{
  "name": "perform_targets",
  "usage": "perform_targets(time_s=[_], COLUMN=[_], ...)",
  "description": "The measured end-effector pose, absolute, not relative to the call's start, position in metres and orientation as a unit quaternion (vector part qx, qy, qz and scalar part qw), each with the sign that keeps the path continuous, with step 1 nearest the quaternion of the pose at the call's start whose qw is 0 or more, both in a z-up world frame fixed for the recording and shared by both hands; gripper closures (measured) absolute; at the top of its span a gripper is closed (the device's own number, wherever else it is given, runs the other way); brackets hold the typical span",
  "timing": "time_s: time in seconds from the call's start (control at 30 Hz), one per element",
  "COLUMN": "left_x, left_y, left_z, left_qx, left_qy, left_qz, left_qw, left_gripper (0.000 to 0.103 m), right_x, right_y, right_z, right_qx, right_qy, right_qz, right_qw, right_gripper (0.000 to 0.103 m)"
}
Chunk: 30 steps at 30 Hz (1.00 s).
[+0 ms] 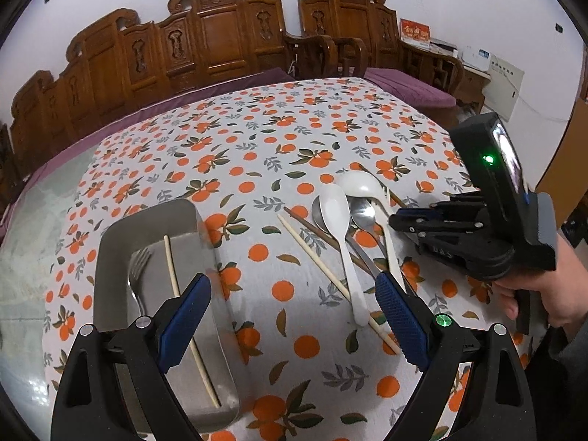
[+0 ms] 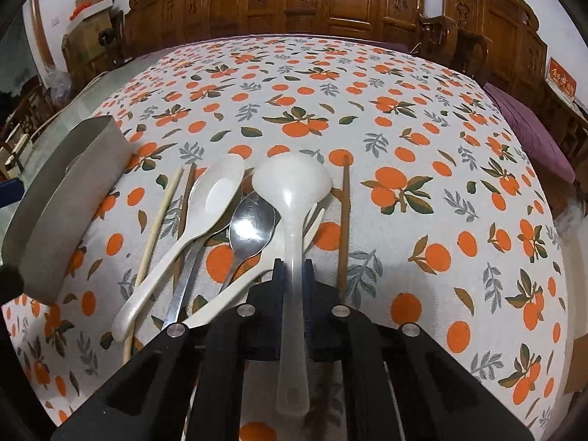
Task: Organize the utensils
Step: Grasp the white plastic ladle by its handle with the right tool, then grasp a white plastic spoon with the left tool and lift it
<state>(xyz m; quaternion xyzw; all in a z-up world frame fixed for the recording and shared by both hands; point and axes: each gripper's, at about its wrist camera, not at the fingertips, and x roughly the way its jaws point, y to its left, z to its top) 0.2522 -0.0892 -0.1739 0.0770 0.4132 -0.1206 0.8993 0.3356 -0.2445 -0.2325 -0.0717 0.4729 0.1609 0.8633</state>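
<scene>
Big see-through white ladle (image 2: 292,198), round bowl, long thin handle, lies on top of spoon pile on orange-print cloth (image 2: 422,117). Right claw (image 2: 293,275) pinches ladle handle, pads tight on both sides. Left claw (image 1: 294,316) spread wide, nothing between its pads. Gray metal tray (image 1: 110,257) sits left of pile, holds fork (image 1: 136,279) and one pale chopstick (image 1: 183,305).

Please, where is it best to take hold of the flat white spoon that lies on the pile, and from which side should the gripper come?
Grip the white spoon by its long handle near the free end, coming from above with the open left gripper. The handle is narrow and lies nearly flat, angled over the light chopstick; the bowl end is crowded by the metal spoons.
</scene>
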Motion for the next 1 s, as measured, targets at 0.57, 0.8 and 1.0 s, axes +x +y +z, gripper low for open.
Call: perform_targets(time_s=[0.57,0.8,1.0], left_x=[0.296,0.301,0.304], left_y=[-0.130,-0.140,-0.144], left_z=[-0.211,-0.228,-0.239], left_qx=[0.093,0.095,0.097], left_qy=[0.467,0.487,0.497], left_qz=[-0.162,-0.174,-0.178], left_qw=[0.864,0.851,0.844], left_gripper=[0.056,0.080,0.089], right_x=[0.330,0.329,0.329], right_y=[-0.277,-0.276,-0.274], right_z=[-0.199,-0.199,-0.199], right_qx=[-0.012,-0.013,-0.013], right_qy=[0.423,0.422,0.422], right_qz=[0.162,0.164,0.166], right_qw=[0.891,0.891,0.891], right_gripper=[0.092,0.092,0.092])
